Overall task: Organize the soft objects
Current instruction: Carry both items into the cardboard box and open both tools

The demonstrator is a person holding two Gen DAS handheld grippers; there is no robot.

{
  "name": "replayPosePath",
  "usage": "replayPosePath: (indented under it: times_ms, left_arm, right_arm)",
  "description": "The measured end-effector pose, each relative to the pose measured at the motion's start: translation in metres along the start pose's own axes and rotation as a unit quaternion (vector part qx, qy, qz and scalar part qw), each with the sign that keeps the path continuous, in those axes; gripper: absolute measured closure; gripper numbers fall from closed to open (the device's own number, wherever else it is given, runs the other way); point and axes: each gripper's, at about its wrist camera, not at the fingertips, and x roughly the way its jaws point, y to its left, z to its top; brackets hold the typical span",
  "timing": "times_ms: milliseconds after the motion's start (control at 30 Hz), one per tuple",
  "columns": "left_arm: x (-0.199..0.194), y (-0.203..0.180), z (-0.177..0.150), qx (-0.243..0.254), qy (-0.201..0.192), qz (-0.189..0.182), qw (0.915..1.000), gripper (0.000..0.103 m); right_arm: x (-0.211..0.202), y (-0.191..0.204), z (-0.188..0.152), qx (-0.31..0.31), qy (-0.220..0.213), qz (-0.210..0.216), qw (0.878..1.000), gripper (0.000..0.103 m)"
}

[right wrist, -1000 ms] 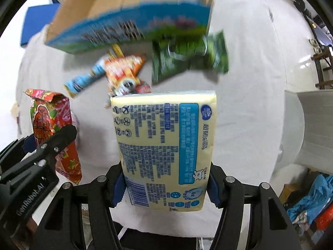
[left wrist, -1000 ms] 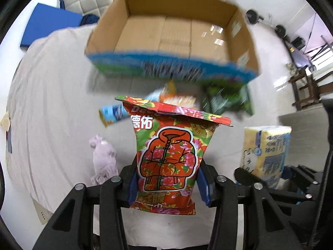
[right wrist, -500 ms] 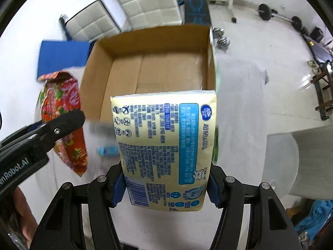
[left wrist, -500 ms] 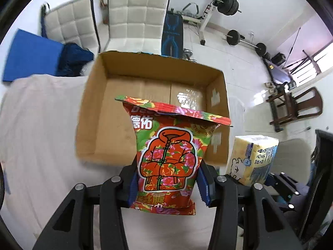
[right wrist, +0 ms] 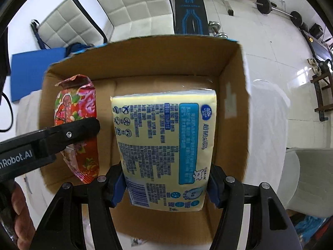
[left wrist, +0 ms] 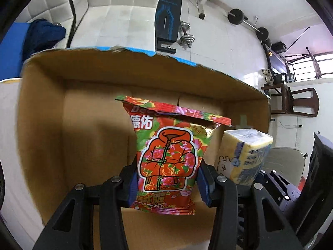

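Cardboard box point(left wrist: 41, 137) fills the space ahead of and below both sets of jaws, its open mouth facing them and its floor bare. Next in size, the yellow tissue pack point(right wrist: 164, 145) stands upright in the right gripper point(right wrist: 164, 185), jaws closed firmly on its lower sides. Smaller, the red floral packet point(left wrist: 168, 162) sits pinched between the left gripper point(left wrist: 167, 187) pads, long axis pointing away from the jaws. Both loads hang over the box interior, side by side, so release looks like a short drop straight ahead of each jaw.
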Motion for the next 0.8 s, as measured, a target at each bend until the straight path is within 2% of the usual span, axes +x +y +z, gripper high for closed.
replayPosePath:
  times_ms: [167, 267, 467, 500, 567, 667, 733, 800]
  left_arm:
    - [0.018, 0.002, 0.017, -0.001, 0.019, 0.0, 0.9998, 0.059]
    - [0.022, 0.004, 0.022, -0.005, 0.025, -0.003, 0.9997, 0.058]
    - [0.018, 0.006, 0.017, -0.014, 0.022, 0.017, 0.9995, 0.058]
    - [0.016, 0.006, 0.016, -0.011, 0.021, 0.022, 0.9995, 0.057]
    - [0.01, 0.007, 0.012, -0.006, 0.015, 0.034, 0.9993, 0.05]
    - [0.0, 0.007, 0.003, 0.007, -0.003, 0.061, 0.9981, 0.038]
    - [-0.005, 0.011, -0.004, 0.016, -0.014, 0.077, 0.9968, 0.03]
    - [-0.011, 0.012, -0.014, 0.024, -0.023, 0.09, 0.9954, 0.017]
  right_arm:
    - [0.033, 0.002, 0.032, 0.0, 0.011, -0.018, 1.0, 0.037]
    - [0.044, 0.001, 0.042, 0.001, 0.021, -0.008, 1.0, 0.037]
    - [0.054, -0.002, 0.049, 0.008, 0.035, -0.003, 0.999, 0.035]
    - [0.053, -0.002, 0.049, 0.008, 0.034, 0.0, 0.999, 0.032]
    - [0.056, -0.002, 0.052, 0.004, 0.03, -0.002, 1.0, 0.03]
    - [0.051, 0.004, 0.049, 0.002, 0.021, -0.002, 1.0, 0.022]
    - [0.046, 0.007, 0.044, 0.001, 0.015, -0.003, 1.0, 0.004]
    - [0.037, 0.011, 0.032, -0.004, 0.006, -0.011, 1.0, 0.001]
